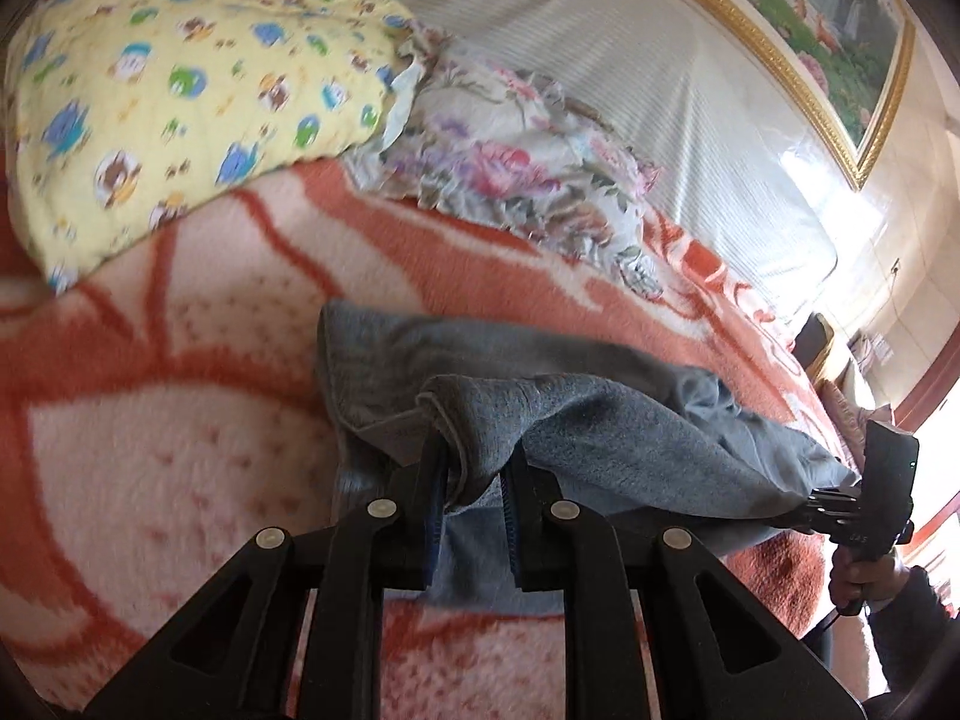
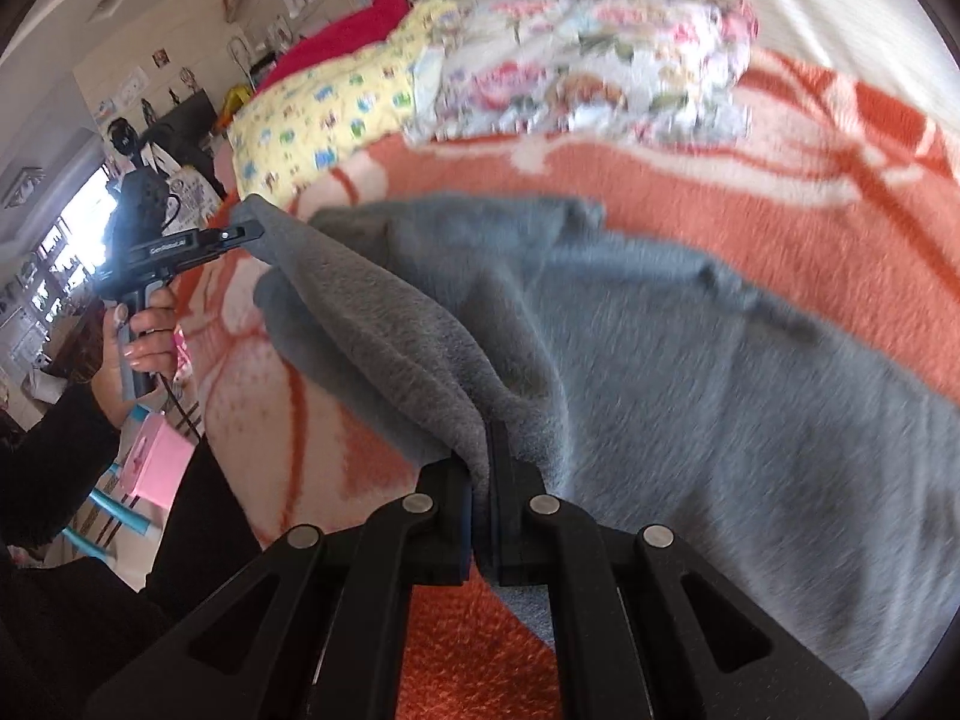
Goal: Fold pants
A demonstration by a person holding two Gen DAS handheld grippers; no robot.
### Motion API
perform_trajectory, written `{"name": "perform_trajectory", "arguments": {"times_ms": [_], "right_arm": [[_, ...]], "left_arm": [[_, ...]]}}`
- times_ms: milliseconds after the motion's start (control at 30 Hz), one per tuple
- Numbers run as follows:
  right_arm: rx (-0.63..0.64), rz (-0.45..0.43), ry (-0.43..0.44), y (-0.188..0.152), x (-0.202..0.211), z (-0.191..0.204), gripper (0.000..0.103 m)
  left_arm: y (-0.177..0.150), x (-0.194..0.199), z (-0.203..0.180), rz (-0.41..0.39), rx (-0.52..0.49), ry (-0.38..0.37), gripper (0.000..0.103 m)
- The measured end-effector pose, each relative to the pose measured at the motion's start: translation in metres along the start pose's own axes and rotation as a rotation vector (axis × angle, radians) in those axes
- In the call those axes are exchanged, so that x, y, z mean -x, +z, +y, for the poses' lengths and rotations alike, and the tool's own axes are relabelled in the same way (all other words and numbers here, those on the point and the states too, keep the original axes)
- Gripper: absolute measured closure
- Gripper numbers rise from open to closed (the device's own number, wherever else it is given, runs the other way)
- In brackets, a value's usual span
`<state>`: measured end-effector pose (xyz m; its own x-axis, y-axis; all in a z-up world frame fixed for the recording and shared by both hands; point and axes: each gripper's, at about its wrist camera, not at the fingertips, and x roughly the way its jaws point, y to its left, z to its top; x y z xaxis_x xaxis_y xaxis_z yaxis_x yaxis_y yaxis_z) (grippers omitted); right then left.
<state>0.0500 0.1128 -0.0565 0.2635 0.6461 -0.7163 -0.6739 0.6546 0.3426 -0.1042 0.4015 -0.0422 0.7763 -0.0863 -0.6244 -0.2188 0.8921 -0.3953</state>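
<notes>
Both tools pinch the grey pants point(image 2: 660, 360) — left tool point(image 1: 474, 480) and right tool point(image 2: 480, 480) each clamped on fabric stretching toward twelve o'clock over the bed point(image 1: 180, 420).

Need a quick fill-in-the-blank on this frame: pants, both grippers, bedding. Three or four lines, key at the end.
1. The left gripper and right gripper are both clamped on the ____ pants.
2. The pants lie partly on an orange-and-____ blanket.
3. The cartoon-print pillow has a ____ background.
4. Beside that pillow lies a ____-patterned cloth.

Missing words: grey; white; yellow; floral
</notes>
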Motion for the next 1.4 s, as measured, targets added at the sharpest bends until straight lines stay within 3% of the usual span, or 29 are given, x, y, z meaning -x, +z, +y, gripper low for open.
{"name": "perform_trajectory", "arguments": {"times_ms": [200, 267, 367, 500, 600, 733, 867, 933, 1167, 1400], "right_arm": [[0.024, 0.065, -0.017, -0.003, -0.01, 0.009, 0.085], [0.029, 0.058, -0.025, -0.002, -0.008, 0.012, 0.067], [0.039, 0.033, -0.025, 0.0, -0.003, 0.016, 0.054], [0.037, 0.01, 0.012, 0.007, 0.002, 0.022, 0.054], [0.035, -0.015, 0.031, 0.015, 0.004, 0.026, 0.054], [0.014, -0.053, 0.001, 0.03, 0.004, 0.023, 0.054], [-0.032, -0.085, -0.05, 0.049, 0.001, 0.012, 0.054], [-0.071, -0.1, -0.077, 0.063, -0.002, 0.003, 0.054], [-0.147, -0.105, -0.133, 0.102, -0.017, -0.024, 0.054], [-0.244, 0.02, -0.119, 0.131, -0.06, -0.051, 0.054]], "left_arm": [[-0.016, 0.011, 0.011, 0.021, 0.04, 0.01, 0.074], [-0.019, 0.016, 0.012, 0.018, 0.053, 0.014, 0.074], [-0.025, 0.027, 0.012, 0.002, 0.076, 0.032, 0.067], [-0.037, 0.043, 0.017, -0.023, 0.145, 0.024, 0.059], [-0.04, 0.049, 0.023, -0.023, 0.203, -0.001, 0.059], [-0.037, 0.057, 0.022, -0.048, 0.244, 0.005, 0.048], [-0.029, 0.068, 0.013, -0.112, 0.268, -0.043, 0.038], [-0.026, 0.064, 0.007, -0.112, 0.257, -0.016, 0.036], [-0.024, 0.024, 0.005, -0.01, 0.227, 0.074, 0.036], [-0.016, -0.026, 0.004, 0.124, 0.193, 0.196, 0.036]]}}
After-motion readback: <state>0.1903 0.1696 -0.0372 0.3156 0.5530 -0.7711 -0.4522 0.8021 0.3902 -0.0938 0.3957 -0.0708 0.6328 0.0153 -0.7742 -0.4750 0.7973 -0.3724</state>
